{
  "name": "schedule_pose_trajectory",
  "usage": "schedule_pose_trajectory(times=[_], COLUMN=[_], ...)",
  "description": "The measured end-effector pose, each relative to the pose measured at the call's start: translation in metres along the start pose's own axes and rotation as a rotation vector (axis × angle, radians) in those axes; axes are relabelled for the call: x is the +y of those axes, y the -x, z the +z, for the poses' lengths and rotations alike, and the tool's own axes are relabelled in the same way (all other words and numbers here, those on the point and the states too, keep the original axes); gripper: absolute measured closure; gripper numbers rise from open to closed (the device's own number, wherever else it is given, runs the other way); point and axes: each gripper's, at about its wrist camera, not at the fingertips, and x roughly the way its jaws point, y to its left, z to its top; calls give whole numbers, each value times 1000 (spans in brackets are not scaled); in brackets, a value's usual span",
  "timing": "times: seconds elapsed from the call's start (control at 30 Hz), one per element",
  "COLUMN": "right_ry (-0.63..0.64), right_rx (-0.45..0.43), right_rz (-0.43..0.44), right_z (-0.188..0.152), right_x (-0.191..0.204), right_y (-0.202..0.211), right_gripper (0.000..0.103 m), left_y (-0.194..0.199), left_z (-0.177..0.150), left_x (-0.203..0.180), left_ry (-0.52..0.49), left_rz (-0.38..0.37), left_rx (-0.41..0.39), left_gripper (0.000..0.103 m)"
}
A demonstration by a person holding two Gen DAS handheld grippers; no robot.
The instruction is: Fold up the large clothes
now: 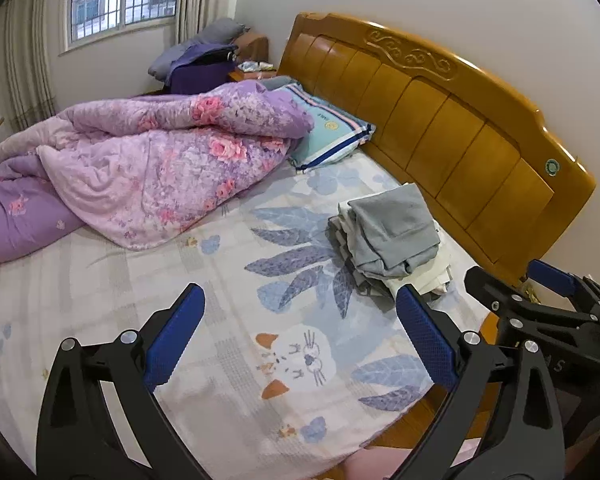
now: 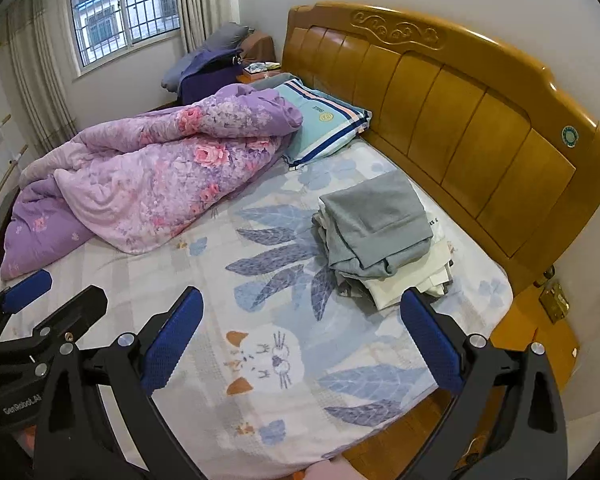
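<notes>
Stack of folded clothes (image 2: pixel 380 240), grey piece on top and pale pieces under it, lies on the bed (image 2: pixel 204 280) near the headboard (image 2: pixel 460 120); I judge these done, and no unfolded garment shows. Left gripper (image 1: pixel 300 336) and right gripper (image 2: pixel 302 338) hover over the sheet, fingers (image 2: pixel 172 340) spread wide, holding nothing. Crumpled purple quilt (image 2: pixel 160 176) lies well apart, by the pillow (image 2: pixel 324 124).
</notes>
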Motion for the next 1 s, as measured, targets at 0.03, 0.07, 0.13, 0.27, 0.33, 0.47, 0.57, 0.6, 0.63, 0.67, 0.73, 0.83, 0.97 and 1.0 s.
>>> schedule_pose_trajectory(times=[0.03,0.07,0.13,0.27,0.33,0.47,0.57,0.6,0.63,0.67,0.73,0.83,0.97,1.0], right_ry=[0,1,5,21,21,22,22,22,21,21,21,19,13,12], right_rx=[-1,1,4,5,6,11,11,10,11,11,11,4,3,4], right_rz=[2,5,6,-1,3,-1,-2,-2,-2,-2,-6,-16,-22,-24], right_z=[0,0,0,0,0,0,0,1,0,0,1,1,4,4], right_x=[0,0,2,4,3,2,1,1,1,1,1,-1,-6,-7], right_y=[-1,-1,-1,-1,-1,-3,-3,-3,-3,-3,-3,-3,-5,-6], right_gripper=[8,8,8,8,8,8,8,8,8,8,8,8,8,8], left_y=[-1,-2,-3,-6,-7,-8,-9,-10,-11,-11,-11,-12,-15,-15], left_z=[1,2,3,7,7,8,8,9,9,9,9,10,11,11], left_x=[2,3,6,7,7,8,8,9,9,9,9,6,0,-2], left_ry=[9,19,33,38,39,41,38,35,32,30,19,7,-14,-19], left_rz=[-6,-11,-8,9,18,15,30,39,43,45,54,49,41,44], left_rx=[6,7,10,22,23,27,27,31,34,34,35,42,52,54], left_gripper=[6,6,6,6,6,6,6,6,6,6,6,6,6,6])
